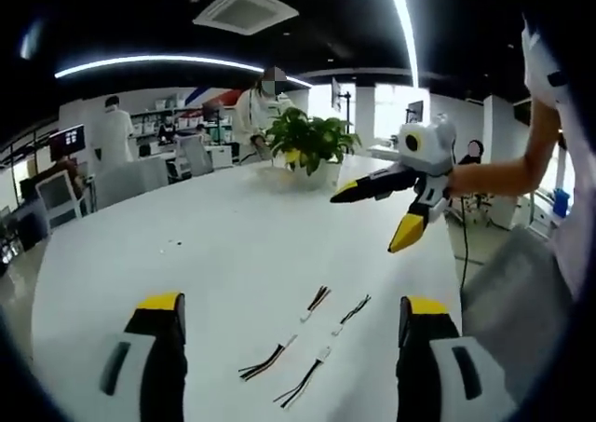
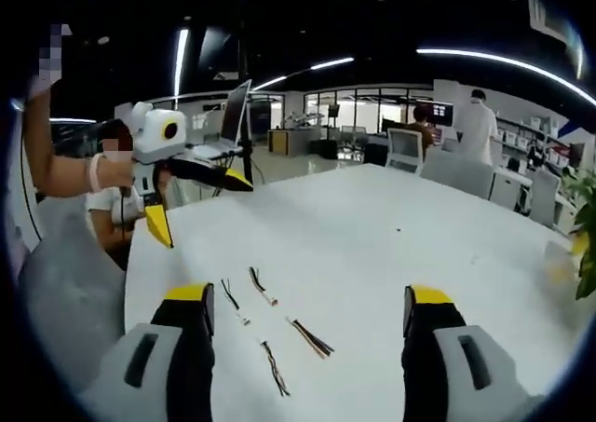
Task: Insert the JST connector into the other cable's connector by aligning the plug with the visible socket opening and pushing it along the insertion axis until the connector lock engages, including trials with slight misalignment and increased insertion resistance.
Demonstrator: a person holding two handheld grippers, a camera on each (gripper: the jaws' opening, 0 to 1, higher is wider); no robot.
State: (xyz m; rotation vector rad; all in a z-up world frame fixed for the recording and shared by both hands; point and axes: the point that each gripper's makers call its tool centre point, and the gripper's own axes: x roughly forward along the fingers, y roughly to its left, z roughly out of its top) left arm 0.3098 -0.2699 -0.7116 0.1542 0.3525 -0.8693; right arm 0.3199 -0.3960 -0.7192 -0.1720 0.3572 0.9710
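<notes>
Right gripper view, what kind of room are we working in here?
Probably an open-plan office or lab: a large white table with short cables on it, desks with monitors behind, and office chairs.

In the left gripper view, the left gripper [image 1: 291, 315] has its two yellow-tipped jaws spread wide apart, nothing between them. Ahead and to its right, the right gripper [image 1: 377, 217] hangs in the air with jaws parted, held by the person's right arm [image 1: 498, 172]. In the right gripper view, the right gripper's own jaws stand wide apart, and the left gripper [image 2: 200, 208], jaws parted, is raised up to the left, gripped by the left hand [image 2: 116, 172].
</notes>
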